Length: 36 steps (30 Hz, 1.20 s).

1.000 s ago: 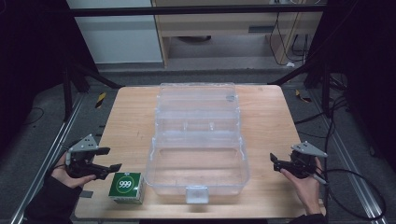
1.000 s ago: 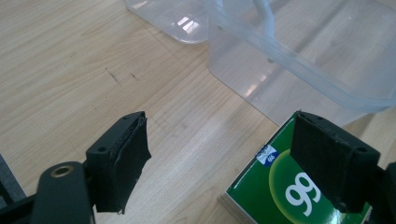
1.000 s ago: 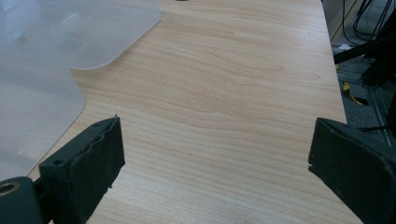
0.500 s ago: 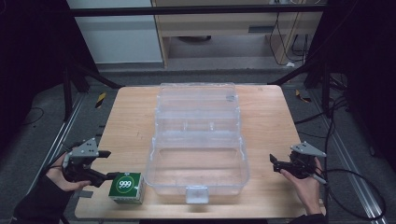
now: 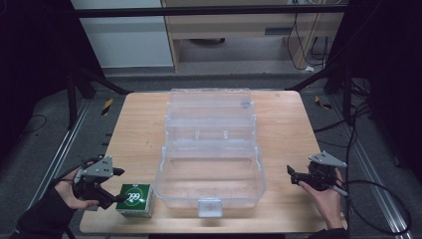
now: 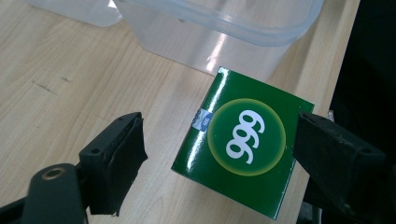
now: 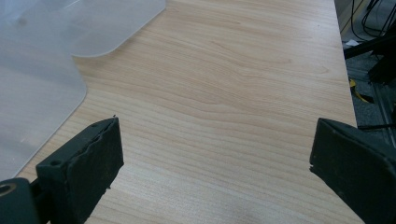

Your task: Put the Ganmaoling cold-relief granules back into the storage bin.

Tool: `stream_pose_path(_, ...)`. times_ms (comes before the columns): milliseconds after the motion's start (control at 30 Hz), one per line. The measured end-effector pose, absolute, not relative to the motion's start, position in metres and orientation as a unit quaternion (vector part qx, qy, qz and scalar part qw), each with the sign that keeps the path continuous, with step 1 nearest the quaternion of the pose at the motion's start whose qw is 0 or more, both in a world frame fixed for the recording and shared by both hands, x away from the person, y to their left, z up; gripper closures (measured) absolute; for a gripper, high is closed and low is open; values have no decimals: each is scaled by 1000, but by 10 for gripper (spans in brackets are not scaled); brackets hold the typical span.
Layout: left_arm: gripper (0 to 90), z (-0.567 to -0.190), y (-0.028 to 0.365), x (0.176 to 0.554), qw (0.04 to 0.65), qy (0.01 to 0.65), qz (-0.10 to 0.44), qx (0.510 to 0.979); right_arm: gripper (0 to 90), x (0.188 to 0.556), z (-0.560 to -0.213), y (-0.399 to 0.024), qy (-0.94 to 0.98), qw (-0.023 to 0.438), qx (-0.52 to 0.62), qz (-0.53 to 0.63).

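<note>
Light wooden worktop point(image 5: 134, 129) seen, grain running lengthwise. Clear plastic box point(image 5: 209, 174), lid opened toward far edge, placed at centre, reaching near edge. Green carton marked "999" point(image 5: 134, 200) laid flat near left near corner, just beside box.

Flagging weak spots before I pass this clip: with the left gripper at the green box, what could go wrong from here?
1. The left gripper has just been opening; its jaws straddle the green box skewed, one pad clear of it, so closing could twist the box.
2. The box sits at the table corner, so a nudge may push it off.
3. The clear bin stands close, so a lift could clip its wall.
</note>
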<state>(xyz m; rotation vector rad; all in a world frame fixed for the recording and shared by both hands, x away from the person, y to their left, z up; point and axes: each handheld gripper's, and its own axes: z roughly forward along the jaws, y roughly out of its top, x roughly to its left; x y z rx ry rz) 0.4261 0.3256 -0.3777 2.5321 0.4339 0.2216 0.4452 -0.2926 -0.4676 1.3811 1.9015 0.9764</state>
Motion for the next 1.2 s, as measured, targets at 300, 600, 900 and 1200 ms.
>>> stream_pose_path(300,136,-384,319,425,264,141,70,952,27,445,-468,-292,717,292,517,365)
stream_pose_path(600,106,-392,311,423,257,125,56,957,25,446,-469,-292,720,289,517,363)
stream_pose_path(900,82,-398,306,422,248,113,50,961,20,446,-470,-291,724,286,515,358)
stream_pose_path(1200,61,-403,301,425,239,96,43,965,13,446,-471,-291,728,285,513,353)
